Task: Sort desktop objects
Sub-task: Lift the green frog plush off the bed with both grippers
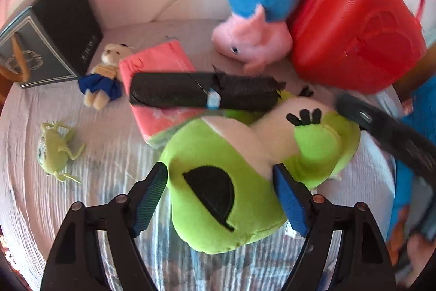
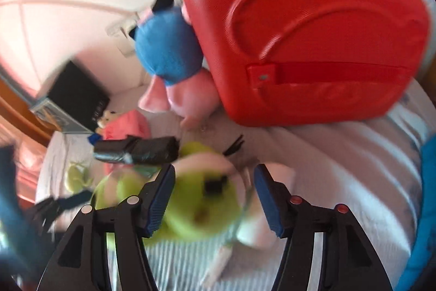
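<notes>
Green plush toy (image 1: 218, 198) lies on a striped cloth (image 1: 114, 154) — the left gripper (image 1: 220, 195) straddles it, fingers apart. The right gripper (image 2: 215, 198) hangs over it, fingers apart too.

Green toy (image 1: 218, 198) fuzzy plush; red case (image 1: 354, 26) glossy plastic.
</notes>
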